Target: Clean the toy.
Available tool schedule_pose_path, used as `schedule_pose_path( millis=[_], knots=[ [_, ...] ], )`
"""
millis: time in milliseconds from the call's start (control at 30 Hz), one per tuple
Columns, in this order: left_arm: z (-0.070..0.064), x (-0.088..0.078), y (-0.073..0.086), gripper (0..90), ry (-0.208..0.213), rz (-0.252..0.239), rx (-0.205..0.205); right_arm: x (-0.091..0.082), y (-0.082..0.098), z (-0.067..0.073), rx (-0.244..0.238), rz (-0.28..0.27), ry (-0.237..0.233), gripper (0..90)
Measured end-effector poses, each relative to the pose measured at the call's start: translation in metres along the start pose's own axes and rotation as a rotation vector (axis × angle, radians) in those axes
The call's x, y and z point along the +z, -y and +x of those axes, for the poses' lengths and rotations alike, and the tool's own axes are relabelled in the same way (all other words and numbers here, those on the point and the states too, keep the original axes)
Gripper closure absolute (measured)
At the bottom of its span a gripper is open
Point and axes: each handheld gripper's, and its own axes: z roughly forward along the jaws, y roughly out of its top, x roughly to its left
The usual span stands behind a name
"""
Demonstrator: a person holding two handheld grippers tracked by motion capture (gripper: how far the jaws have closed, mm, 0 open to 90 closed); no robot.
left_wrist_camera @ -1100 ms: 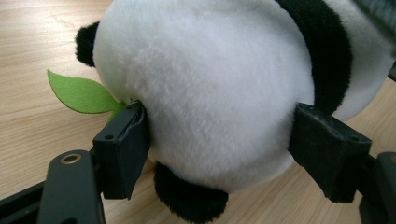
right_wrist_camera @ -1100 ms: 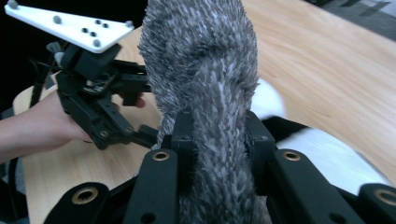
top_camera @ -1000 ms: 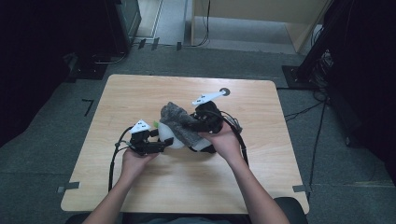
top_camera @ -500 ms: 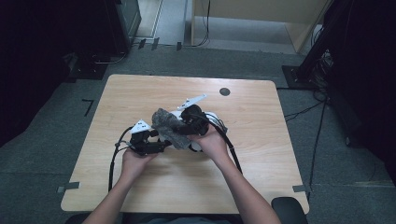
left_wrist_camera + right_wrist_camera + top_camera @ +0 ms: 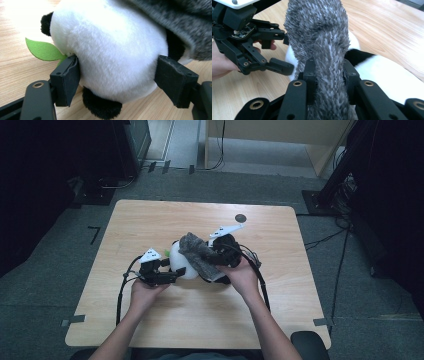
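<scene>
A white and black panda plush with a green felt leaf sits on the wooden table. My left gripper is shut on its white body, one pad pressing each side. In the high view the panda lies between my left gripper and my right gripper. A fuzzy grey cloth is pinched between the right gripper's narrow jaws. The cloth drapes over the top of the panda, hiding part of it.
A small black round spot marks the table behind the right gripper. Cables trail from both grippers toward the person's forearms. Dark equipment and cables stand on the grey floor around the table.
The right gripper swung left over the panda with the cloth, then came back right and slightly down; the cloth now lies across the panda. The left gripper stayed still.
</scene>
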Motion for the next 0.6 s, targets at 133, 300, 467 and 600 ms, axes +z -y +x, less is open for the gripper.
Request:
schedule_pose_path(
  millis=[133,300,467,600],
  knots=[
    [0.0,0.0,0.0,23.2,0.001,0.002,0.001,-0.009,0.004,-0.003,0.003,-0.015,0.023,71.5],
    [0.0,0.0,0.0,23.2,0.002,0.001,0.001,-0.023,0.012,-0.007,0.008,-0.023,0.065,71.3],
    [0.0,0.0,0.0,23.2,-0.001,-0.001,0.002,-0.037,0.021,-0.015,0.024,-0.025,0.094,71.0],
    [0.0,0.0,0.001,23.2,0.001,-0.002,0.001,-0.045,0.024,-0.02,0.044,-0.03,0.108,71.0]
  ],
)
